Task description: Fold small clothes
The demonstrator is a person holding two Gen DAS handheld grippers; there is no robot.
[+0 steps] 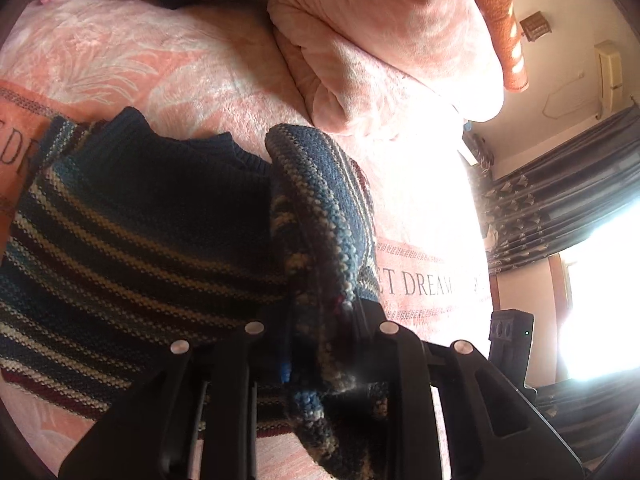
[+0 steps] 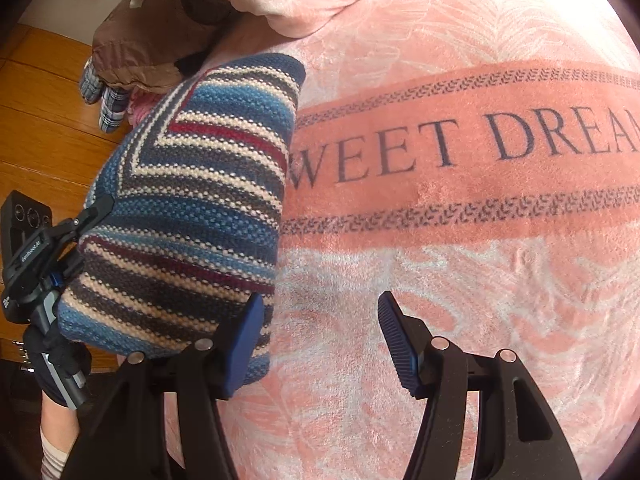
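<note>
Pinching a lifted fold of the striped knit sweater, the left gripper is clamped shut on it over the pink "Sweet Dreams" blanket; folding looks midway. From the right wrist view, the right gripper gapes empty beside the sweater's near edge, with bare blanket stretching toward the far side.

Left tool is clamped closed; right tool has its fingers spread apart.
</note>
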